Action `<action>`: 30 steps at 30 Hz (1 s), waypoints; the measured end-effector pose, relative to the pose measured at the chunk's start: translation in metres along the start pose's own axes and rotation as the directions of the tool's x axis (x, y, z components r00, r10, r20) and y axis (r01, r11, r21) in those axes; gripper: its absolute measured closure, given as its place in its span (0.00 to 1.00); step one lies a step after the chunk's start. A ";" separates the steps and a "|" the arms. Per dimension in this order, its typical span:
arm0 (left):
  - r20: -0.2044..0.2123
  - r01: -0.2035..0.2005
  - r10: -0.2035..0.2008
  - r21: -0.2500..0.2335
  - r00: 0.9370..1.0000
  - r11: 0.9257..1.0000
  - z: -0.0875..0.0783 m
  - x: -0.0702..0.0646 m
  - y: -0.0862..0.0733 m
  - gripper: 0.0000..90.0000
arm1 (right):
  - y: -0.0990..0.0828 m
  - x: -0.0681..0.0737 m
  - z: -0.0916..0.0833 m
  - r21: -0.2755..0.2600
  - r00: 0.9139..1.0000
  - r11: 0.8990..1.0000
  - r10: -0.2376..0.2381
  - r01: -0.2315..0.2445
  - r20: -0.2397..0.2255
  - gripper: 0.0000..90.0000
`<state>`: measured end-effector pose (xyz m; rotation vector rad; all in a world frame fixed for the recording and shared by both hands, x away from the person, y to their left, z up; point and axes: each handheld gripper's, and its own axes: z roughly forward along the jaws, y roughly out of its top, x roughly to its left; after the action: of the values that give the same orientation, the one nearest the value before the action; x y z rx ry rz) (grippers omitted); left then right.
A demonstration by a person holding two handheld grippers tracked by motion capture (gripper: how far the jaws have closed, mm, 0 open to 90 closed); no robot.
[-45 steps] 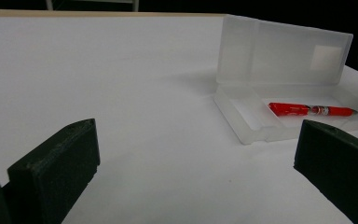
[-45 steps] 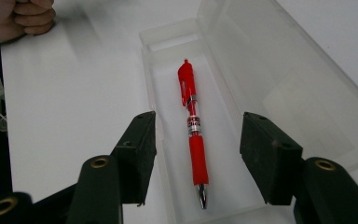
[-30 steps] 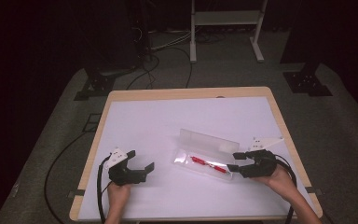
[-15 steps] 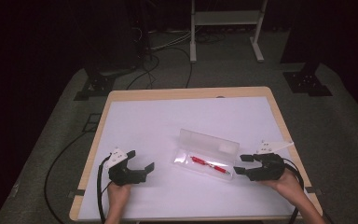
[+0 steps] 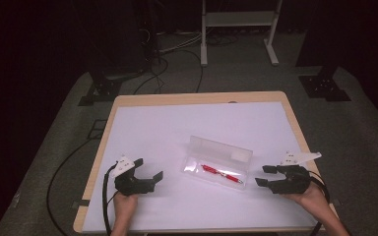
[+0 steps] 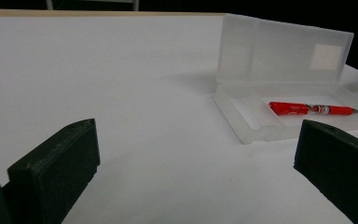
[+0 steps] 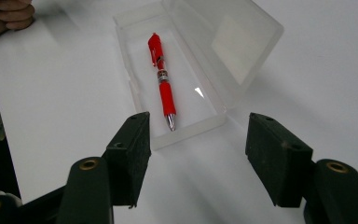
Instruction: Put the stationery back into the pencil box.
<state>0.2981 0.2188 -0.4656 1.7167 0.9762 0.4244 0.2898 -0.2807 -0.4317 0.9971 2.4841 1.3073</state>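
A clear plastic pencil case [image 5: 197, 166] lies open at the middle of the white table top, its lid [image 5: 221, 149] standing up at the far side. A red pen [image 5: 221, 173] lies in its tray. My right gripper [image 5: 262, 175] is open just right of the case, pointing at its end, with nothing between the jaws. In the right gripper view the pen [image 7: 162, 86] lies lengthwise in the case [image 7: 186, 123], beyond the gripper [image 7: 200, 135]. My left gripper [image 5: 150, 168] rests open to the left of the case. The left gripper view has the case [image 6: 242, 126] and the pen [image 6: 307, 109] ahead of the gripper [image 6: 198, 140].
The white sheet [image 5: 177, 128] covers a wooden table with its edge [image 5: 197, 98] showing at the back. Cables [image 5: 74, 157] and black stands [image 5: 103, 88] lie on the floor to the left. A white frame [image 5: 236, 29] stands behind. The left hand [image 7: 9, 14] shows in the right gripper view.
My right gripper has drawn back to the right, away from the end of the case. The left gripper, the case and the pen have stayed put.
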 end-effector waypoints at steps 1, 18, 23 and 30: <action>0.000 0.000 0.000 0.000 1.000 1.000 0.000 0.000 0.000 0.00 | -0.001 0.000 -0.002 0.000 1.000 1.000 0.003 -0.003 0.002 0.44; -0.003 0.001 -0.001 0.004 1.000 1.000 0.001 -0.001 0.000 0.00 | -0.022 -0.004 -0.012 0.004 0.999 0.999 0.041 -0.041 0.029 0.44; -0.003 0.000 0.000 0.005 1.000 1.000 0.001 -0.001 0.000 0.00 | -0.028 -0.006 -0.015 -0.002 0.998 0.999 0.055 -0.055 0.033 0.43; -0.004 0.000 0.000 0.005 1.000 1.000 0.001 -0.001 0.000 0.00 | -0.037 -0.006 -0.017 0.001 0.997 0.997 0.071 -0.071 0.029 0.43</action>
<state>0.2978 0.2175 -0.4657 1.7213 0.9812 0.4261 0.2695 -0.3104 -0.4515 1.1066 2.4504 1.3016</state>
